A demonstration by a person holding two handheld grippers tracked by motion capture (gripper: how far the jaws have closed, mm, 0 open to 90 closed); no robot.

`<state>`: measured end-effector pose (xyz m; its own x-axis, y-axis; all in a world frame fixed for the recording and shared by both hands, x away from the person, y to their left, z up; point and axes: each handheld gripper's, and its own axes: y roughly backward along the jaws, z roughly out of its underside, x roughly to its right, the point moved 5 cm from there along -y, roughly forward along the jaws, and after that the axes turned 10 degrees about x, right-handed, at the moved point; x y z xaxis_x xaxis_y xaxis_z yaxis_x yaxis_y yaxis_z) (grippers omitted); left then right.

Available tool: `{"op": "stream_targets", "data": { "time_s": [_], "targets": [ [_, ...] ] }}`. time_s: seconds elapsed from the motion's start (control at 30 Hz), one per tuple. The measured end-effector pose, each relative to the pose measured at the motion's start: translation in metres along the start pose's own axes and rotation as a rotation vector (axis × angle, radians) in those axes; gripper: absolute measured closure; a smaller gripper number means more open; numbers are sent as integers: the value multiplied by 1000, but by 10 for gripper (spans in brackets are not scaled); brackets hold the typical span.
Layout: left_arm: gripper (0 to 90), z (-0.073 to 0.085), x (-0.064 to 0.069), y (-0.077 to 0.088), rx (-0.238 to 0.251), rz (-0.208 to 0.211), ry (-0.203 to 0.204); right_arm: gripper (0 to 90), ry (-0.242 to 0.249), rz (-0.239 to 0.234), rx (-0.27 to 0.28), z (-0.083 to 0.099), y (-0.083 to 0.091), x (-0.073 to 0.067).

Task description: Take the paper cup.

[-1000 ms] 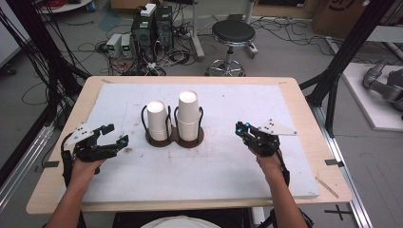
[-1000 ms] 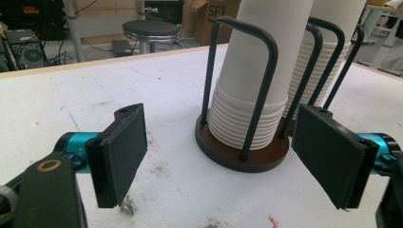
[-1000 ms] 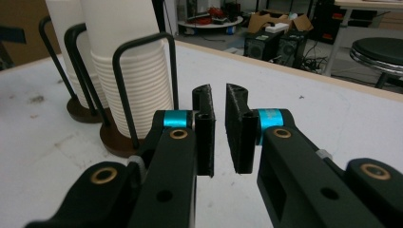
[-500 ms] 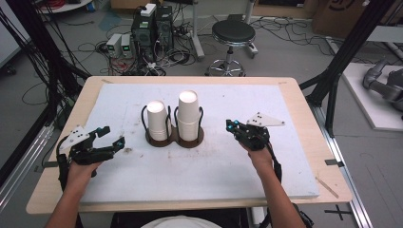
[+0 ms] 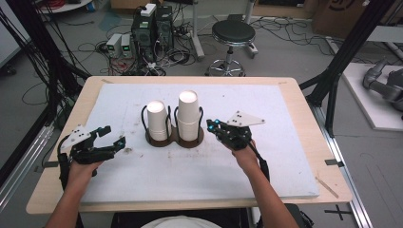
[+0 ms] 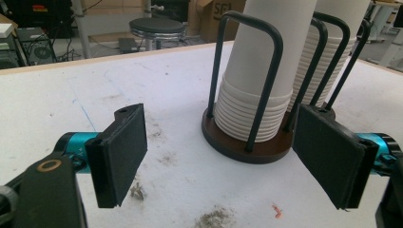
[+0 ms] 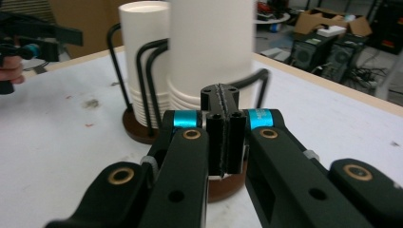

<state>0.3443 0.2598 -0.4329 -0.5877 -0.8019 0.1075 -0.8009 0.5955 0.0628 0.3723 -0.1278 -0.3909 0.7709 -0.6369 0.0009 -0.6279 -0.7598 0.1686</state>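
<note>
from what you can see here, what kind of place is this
Most likely a robotics lab or workshop. Computer towers sit amid tangled cables on the floor, a black frame surrounds the table, and a stool stands behind it.

Bkgd only: black stool on floor at 12 o'clock beyond tabletop, PC towers + cable mess at 11, cardboard boxes at 1, dirt smudges on white mat.

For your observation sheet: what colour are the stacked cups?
White cups, clearest in the left gripper view.
</note>
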Motion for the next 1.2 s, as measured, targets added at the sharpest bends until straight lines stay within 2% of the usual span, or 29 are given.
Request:
{"op": "stream_targets", "data": {
  "time_s": [0.03,0.07,0.1,0.17,0.4,0.63,0.73,0.83,1.07,1.2],
  "targets": [
    [193,0,0,0,1,1,0,900,0,0,0,0,0,0],
    [193,0,0,-1,1,3,-1,900,8,-30,-13,1,-7,-8],
    [193,0,0,-1,2,3,0,900,8,-30,-13,1,-7,-8],
    [193,0,0,-1,1,4,-3,900,20,-65,-20,2,-18,-20],
    [193,-1,0,0,8,3,1,900,13,-101,-36,5,-38,-36],
    [193,0,0,-1,4,6,2,900,30,-136,-67,11,-60,-57],
    [193,0,0,-2,4,6,2,900,7,-132,-52,14,-74,-64],
    [193,0,0,-1,5,5,2,900,5,-132,-64,19,-84,-71],
    [193,0,-1,-1,6,7,5,900,-4,-114,-92,28,-101,-82],
    [193,0,-1,-1,7,7,8,900,-14,-99,-99,31,-105,-84]
  ]
}}
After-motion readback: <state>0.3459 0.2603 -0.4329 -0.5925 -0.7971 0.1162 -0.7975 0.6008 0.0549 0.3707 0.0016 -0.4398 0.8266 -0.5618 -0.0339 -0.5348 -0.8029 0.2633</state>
